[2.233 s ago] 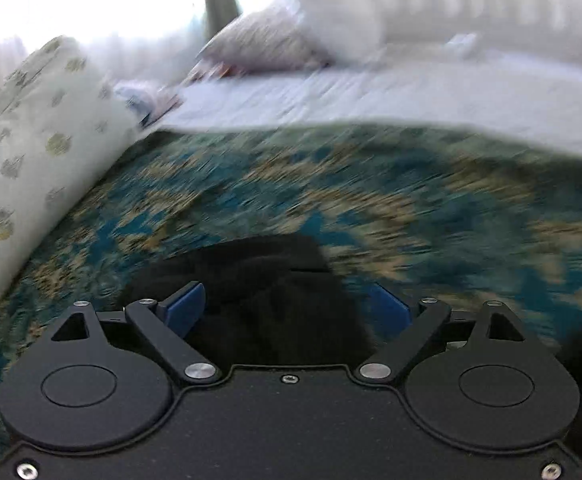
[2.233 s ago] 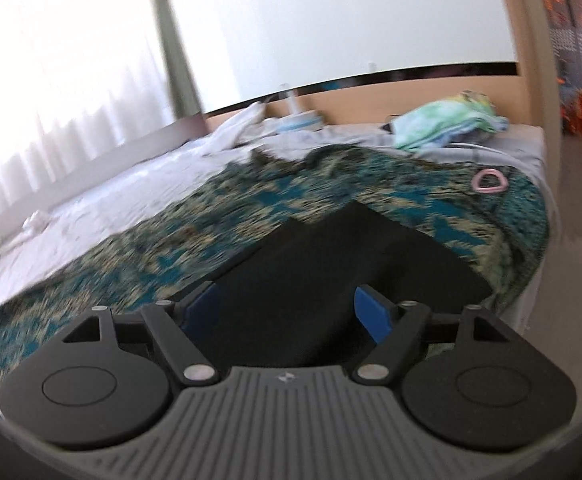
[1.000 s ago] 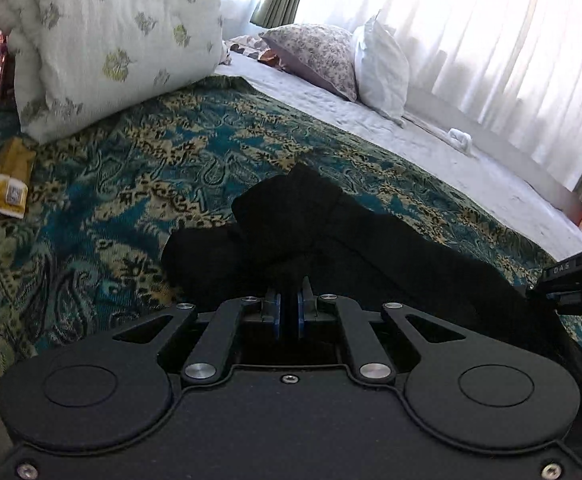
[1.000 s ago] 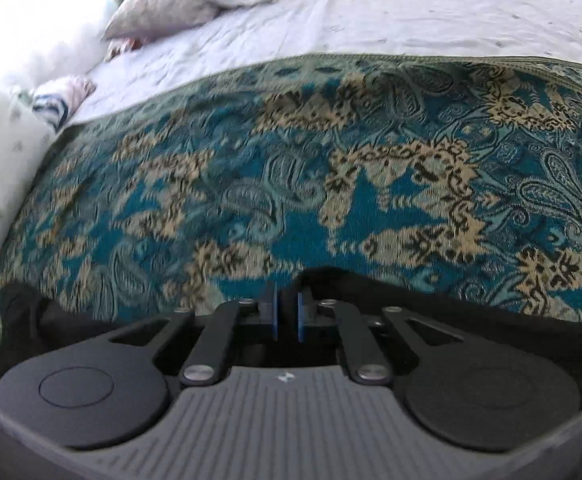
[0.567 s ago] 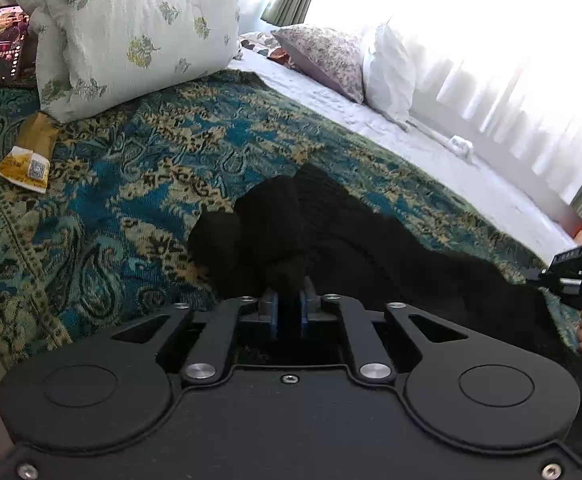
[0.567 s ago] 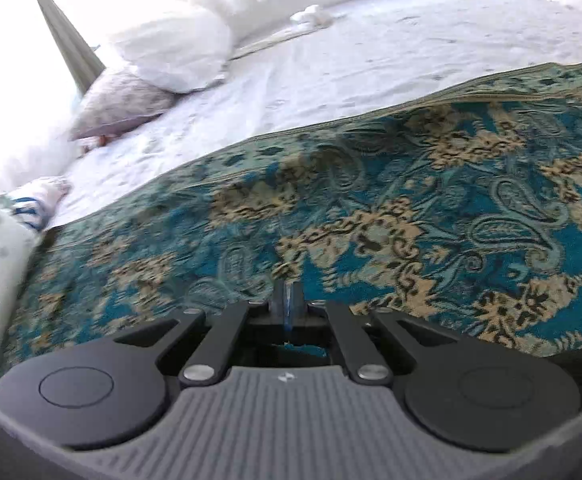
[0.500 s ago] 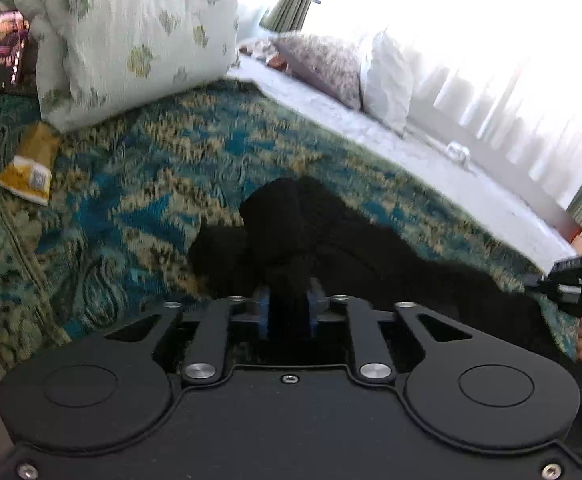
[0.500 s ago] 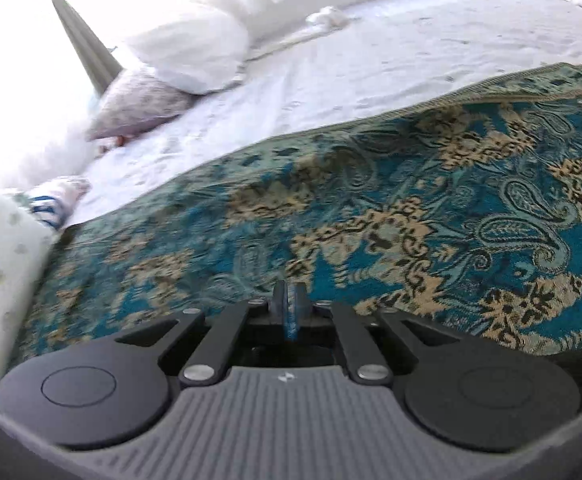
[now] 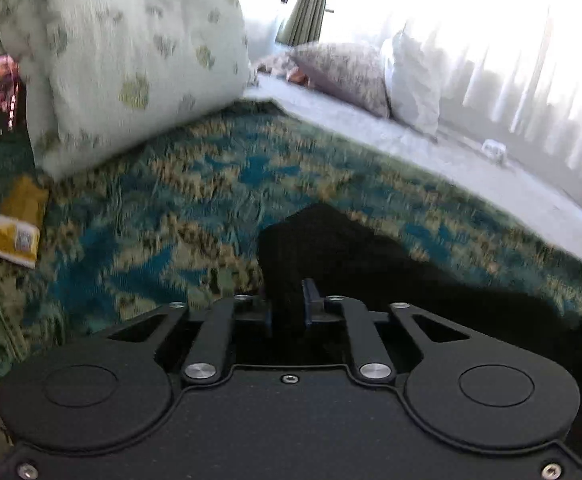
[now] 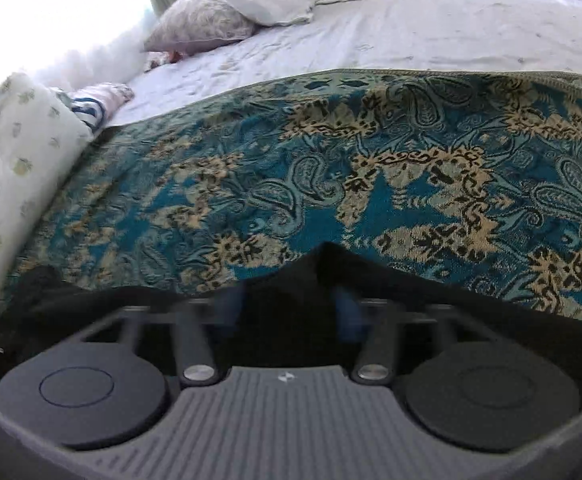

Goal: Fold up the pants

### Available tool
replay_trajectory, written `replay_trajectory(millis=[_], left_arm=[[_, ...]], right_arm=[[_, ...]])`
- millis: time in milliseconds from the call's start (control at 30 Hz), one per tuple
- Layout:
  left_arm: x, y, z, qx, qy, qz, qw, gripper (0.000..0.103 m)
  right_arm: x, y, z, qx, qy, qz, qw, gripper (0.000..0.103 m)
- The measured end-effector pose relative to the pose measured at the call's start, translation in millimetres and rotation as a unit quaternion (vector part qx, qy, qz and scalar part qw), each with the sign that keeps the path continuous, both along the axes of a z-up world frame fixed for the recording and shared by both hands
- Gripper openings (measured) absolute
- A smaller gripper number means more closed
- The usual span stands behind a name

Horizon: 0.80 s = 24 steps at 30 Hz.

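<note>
The black pants (image 9: 351,248) lie bunched on a teal and gold paisley bedspread (image 9: 211,184). My left gripper (image 9: 287,308) is closing on a raised fold at their near end, and its blue pads pinch the cloth. From there the pants run off to the right. In the right wrist view the pants (image 10: 323,276) rise to a small peak just ahead of my right gripper (image 10: 289,308). Its blurred blue fingers (image 10: 347,308) stand apart and are closing, with black cloth between them.
A large flowered pillow (image 9: 131,60) stands at the far left of the bedspread. A yellow packet (image 9: 15,228) lies below it. Beyond the bedspread (image 10: 371,160) is a white sheet (image 10: 371,28) with two pillows (image 9: 351,76) near the curtained window.
The left jaws widened a little around the fold, then narrowed onto it as the gripper moved. The right jaws, pinched together before, now stand apart with black cloth between them.
</note>
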<state>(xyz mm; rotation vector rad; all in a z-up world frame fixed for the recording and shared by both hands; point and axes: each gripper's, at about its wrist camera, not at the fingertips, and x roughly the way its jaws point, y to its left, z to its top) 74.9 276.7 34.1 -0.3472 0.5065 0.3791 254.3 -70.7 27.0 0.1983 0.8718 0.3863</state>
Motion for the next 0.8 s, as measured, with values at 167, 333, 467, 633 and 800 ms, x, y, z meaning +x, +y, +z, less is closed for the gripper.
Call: replay_trajectory(millis=[167, 333, 467, 633, 800], left_arm=[[-8, -11, 12, 0.092, -0.024, 0.006, 0.9955, 0.012], [0, -3, -17, 0.06, 0.023, 0.011, 0.9979, 0.014], [0, -9, -16, 0.075, 0.028, 0.009, 0.9967, 0.015], [-12, 0, -1, 0.042, 0.017, 0.018, 0.9988, 0.043], [-33, -20, 30, 0.083, -0.037, 0.048, 0.9947, 0.052]], right_arm=[[-7, 6, 7, 0.004, -0.061, -0.014, 0.998, 0.009], [5, 5, -13, 0.019, -0.046, -0.047, 0.998, 0.011], [10, 2, -17, -0.002, -0.064, -0.064, 0.996, 0.034], [-20, -3, 9, -0.097, -0.151, -0.108, 0.978, 0.071], [-95, -11, 23, -0.094, -0.207, -0.058, 0.972, 0.072]])
